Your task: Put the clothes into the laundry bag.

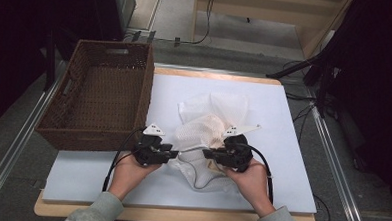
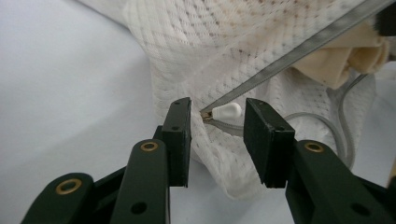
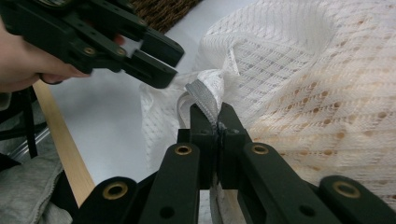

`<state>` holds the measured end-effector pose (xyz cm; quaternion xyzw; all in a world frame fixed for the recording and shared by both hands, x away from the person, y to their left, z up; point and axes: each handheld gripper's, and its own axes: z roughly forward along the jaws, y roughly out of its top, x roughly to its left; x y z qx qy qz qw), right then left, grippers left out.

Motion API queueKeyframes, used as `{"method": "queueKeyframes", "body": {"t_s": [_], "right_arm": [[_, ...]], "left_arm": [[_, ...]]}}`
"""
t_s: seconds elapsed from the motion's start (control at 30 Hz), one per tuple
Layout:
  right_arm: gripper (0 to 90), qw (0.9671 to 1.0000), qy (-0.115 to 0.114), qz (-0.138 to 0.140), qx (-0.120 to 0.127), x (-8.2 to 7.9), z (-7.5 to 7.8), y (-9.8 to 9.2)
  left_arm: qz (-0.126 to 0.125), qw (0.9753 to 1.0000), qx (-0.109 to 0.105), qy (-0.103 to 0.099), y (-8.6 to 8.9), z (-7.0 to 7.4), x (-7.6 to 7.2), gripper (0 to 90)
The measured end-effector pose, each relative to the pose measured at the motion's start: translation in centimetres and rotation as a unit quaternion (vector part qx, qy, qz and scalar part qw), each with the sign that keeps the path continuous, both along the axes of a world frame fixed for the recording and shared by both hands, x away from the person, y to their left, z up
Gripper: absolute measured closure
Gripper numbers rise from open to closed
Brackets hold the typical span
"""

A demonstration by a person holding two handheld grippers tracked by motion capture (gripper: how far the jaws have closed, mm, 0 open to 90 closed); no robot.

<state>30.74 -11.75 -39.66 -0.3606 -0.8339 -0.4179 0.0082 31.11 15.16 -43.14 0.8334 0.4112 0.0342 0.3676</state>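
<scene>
A white mesh laundry bag (image 1: 209, 128) is seen lying on a pale board (image 1: 81, 173), just beside a brown wicker basket (image 1: 102, 94). The left gripper (image 2: 217, 140) is held with its jaws apart, and a small white zipper pull (image 2: 226, 111) is framed in the gap between them, touched by neither. A fold of mesh is brushed by the inner face of the left-hand jaw. From the pull, the grey zipper tape (image 2: 299, 51) is drawn taut, up and away beyond the fingertips. The right gripper (image 3: 217, 126) is clamped tight on the grey tape (image 3: 203, 95), which rises from between its fingertips. Beyond those fingertips, the left gripper (image 3: 154, 58) is seen close above the bag's gathered edge.
</scene>
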Motion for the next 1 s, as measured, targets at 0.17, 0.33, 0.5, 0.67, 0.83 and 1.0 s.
{"method": "queueKeyframes", "body": {"t_s": [0.17,0.33,0.5,0.67,0.83,1.0], "right_arm": [[88.3,1.0,0.0,-0.004,0.001,-0.1,0.0,0.1],[88.2,1.0,0.001,-0.009,0.002,-0.3,0.0,-0.3],[88.2,0.9999,0.002,-0.012,0.005,-0.4,-0.1,-0.5],[88.2,0.9999,0.005,-0.013,0.003,-0.4,-0.1,-0.6],[88.2,0.9999,0.007,-0.011,0.002,-0.3,-0.2,-0.6],[88.2,0.9999,0.006,-0.01,0.001,-0.2,-0.1,-0.7]], "left_arm": [[-0.004,0.9995,0.03,0.009,-0.7,-1.5,0.7,63.2],[-0.006,0.9991,0.04,0.014,-1.2,-2.0,0.8,65.6],[-0.017,0.9981,0.059,0.01,-1.6,-2.5,0.9,72.6],[-0.014,0.9978,0.065,-0.005,-1.6,-2.7,0.8,85.0],[-0.005,0.9985,0.052,0.016,-1.3,-2.6,1.0,90.0],[0.017,0.9995,0.005,0.026,-0.2,-1.7,0.9,90.0]]}}
